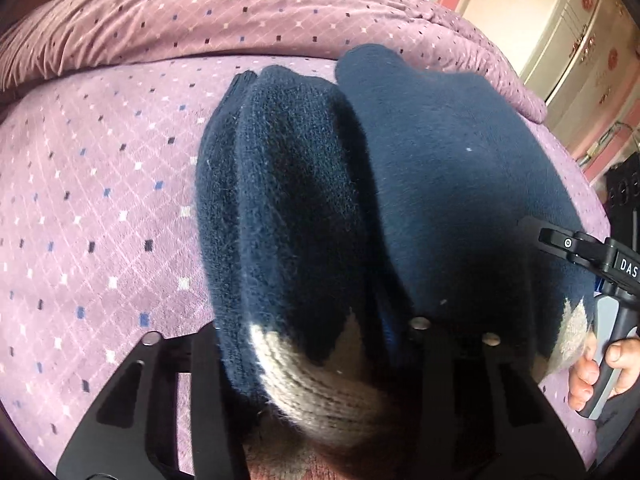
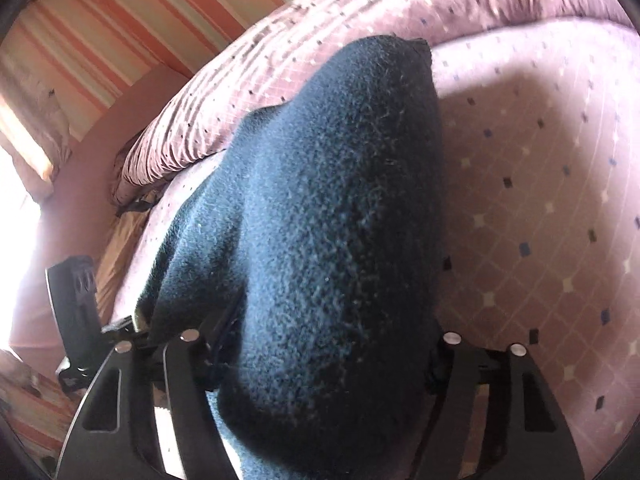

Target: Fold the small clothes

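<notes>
While both the left gripper (image 1: 320,360) and right gripper (image 2: 320,380) have their jaws pinching the navy knitted sweater with grey trim (image 1: 420,168), lifted mid-frame above the mauve dotted bed cover (image 1: 100,208), the fold seems underway, next calling for carrying this edge across evenly.

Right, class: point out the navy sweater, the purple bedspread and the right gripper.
navy sweater (image 1: 288,184), left wrist view, raised knitted fold.
purple bedspread (image 1: 100,208), left wrist view, bare flat part.
right gripper (image 1: 560,246), left wrist view, black finger.

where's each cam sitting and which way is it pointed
Left wrist: on the left gripper, looking down along its fingers at the navy knit garment on the purple bedspread; the right gripper and a hand show.
Right wrist: on the right gripper, same garment; left gripper at left.
Shared: garment, bedspread.
</notes>
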The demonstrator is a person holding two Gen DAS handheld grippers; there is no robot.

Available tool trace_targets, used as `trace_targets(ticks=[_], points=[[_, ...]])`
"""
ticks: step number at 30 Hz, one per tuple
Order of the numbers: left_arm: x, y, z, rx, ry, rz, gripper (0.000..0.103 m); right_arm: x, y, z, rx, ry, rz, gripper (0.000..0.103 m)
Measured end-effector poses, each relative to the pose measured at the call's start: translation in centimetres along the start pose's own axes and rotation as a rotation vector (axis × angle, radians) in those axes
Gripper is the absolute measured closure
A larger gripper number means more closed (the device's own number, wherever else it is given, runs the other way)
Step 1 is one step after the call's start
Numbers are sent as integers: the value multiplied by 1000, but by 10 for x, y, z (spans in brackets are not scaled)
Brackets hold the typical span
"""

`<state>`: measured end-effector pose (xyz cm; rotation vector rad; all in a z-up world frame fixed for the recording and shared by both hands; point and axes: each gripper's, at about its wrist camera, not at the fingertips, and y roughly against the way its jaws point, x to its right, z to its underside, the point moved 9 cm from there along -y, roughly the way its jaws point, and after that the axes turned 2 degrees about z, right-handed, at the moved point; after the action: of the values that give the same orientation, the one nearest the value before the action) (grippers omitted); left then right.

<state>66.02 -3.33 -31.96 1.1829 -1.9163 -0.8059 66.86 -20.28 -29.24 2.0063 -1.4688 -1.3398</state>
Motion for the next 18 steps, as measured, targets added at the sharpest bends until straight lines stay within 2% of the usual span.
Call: trace_targets(ticks=[5, 7, 11, 18], points=[[-1, 10, -8, 6, 10, 14, 70, -9, 9, -5, 17, 28, -8, 38], [4, 17, -10, 21, -13, -3, 70, -10, 17, -4, 18, 29, -17, 39], [11, 26, -10, 12, -3, 27, 70, -9, 29, -4, 22, 24, -30, 40], [34, 45, -13, 40, -10, 26, 70, -2, 55, 5, 42, 22, -46, 40]])
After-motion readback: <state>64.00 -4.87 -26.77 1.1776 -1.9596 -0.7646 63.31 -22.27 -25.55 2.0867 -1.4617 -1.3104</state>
